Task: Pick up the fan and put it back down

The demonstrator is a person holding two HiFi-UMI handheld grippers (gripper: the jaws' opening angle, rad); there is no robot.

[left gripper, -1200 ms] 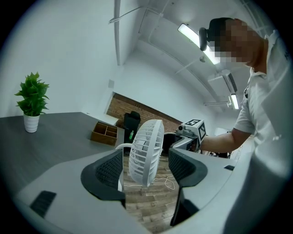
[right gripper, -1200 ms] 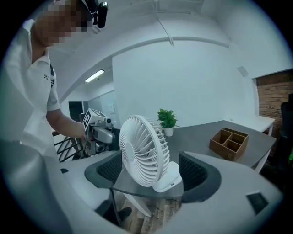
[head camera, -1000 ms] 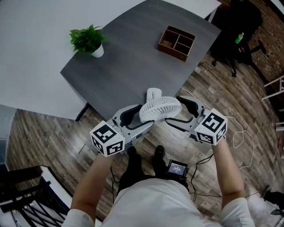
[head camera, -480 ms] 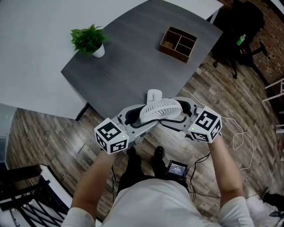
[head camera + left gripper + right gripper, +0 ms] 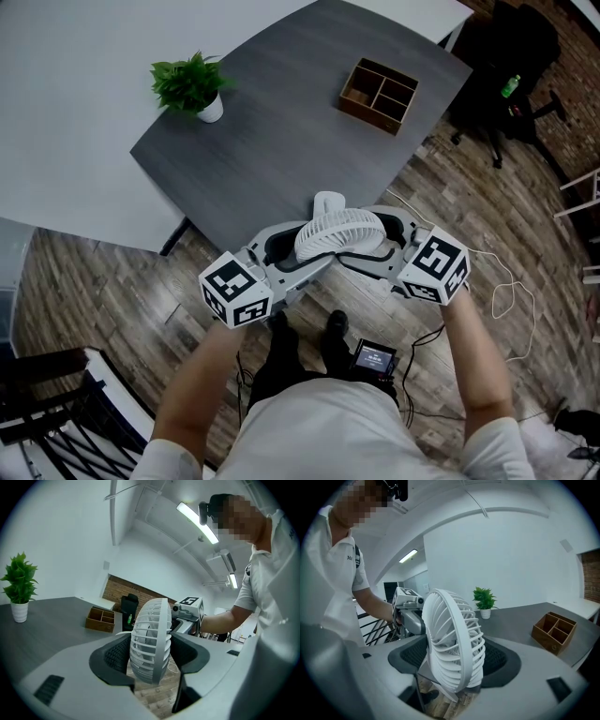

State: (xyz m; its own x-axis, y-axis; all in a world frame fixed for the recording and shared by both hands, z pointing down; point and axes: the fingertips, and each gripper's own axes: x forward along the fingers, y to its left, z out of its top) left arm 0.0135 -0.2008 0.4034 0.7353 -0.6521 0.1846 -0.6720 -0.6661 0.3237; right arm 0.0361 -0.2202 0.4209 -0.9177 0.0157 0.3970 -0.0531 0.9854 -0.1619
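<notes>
A small white fan (image 5: 339, 232) is at the near edge of the dark grey table (image 5: 281, 141), its head tilted flat and its base (image 5: 326, 200) behind it. My left gripper (image 5: 305, 251) reaches in from the left, and its jaws have just been closing with the fan head (image 5: 150, 639) between them. From the other side my right gripper (image 5: 375, 242) holds the same head (image 5: 452, 639). Both pairs of pads lie against the grille. I cannot tell whether the base rests on the table.
A potted plant (image 5: 192, 86) and a wooden compartment box (image 5: 378, 91) stand farther back on the grey table. A white table (image 5: 75, 112) adjoins it at left. An office chair (image 5: 497, 75), a white cable (image 5: 511, 281) and a small screen device (image 5: 373, 356) are on the wood floor.
The right gripper has moved left, in toward the fan, and the left gripper has edged closer too. Both pairs of jaws now sit tighter round the fan head.
</notes>
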